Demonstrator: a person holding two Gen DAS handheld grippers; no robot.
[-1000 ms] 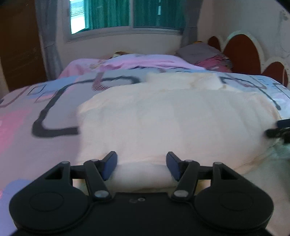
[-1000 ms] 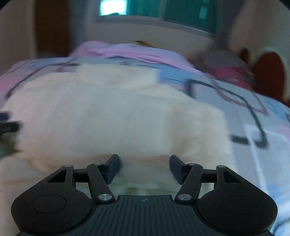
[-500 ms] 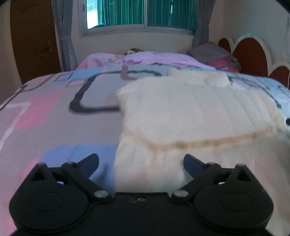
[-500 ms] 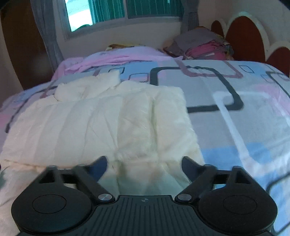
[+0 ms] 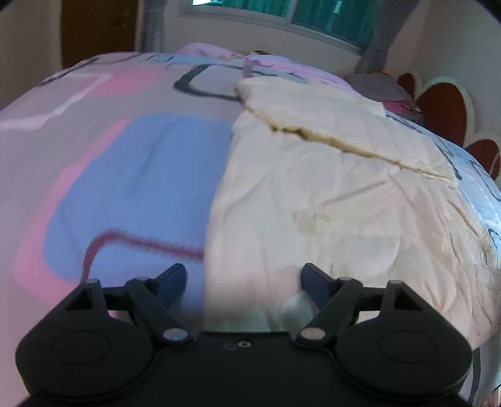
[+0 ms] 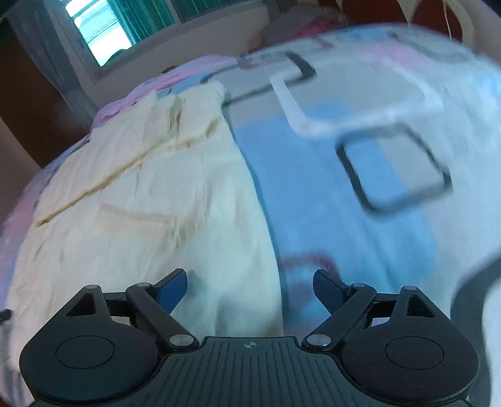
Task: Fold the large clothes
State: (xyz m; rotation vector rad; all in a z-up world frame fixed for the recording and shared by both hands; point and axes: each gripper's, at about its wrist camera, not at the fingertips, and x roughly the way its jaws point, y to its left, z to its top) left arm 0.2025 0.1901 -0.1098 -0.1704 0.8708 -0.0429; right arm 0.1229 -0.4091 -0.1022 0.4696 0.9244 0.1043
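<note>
A large cream-white garment (image 5: 328, 194) lies flat on the bed, its far part folded back over itself with a seam edge running across. It also shows in the right wrist view (image 6: 150, 200). My left gripper (image 5: 244, 280) is open and empty, low over the garment's near left edge. My right gripper (image 6: 250, 286) is open and empty, low over the garment's near right edge. Neither gripper touches the cloth.
The bed cover (image 5: 131, 175) is patterned in pink, blue and grey, also seen in the right wrist view (image 6: 360, 188). A window with green curtains (image 6: 125, 28) is behind the bed. A scalloped red headboard (image 5: 444, 106) and piled clothes (image 5: 382, 87) stand far right.
Both grippers let go of the garment's fold, opened wide and pulled back toward the near edge, the left swinging left and the right swinging right. The folded part now lies flat.
</note>
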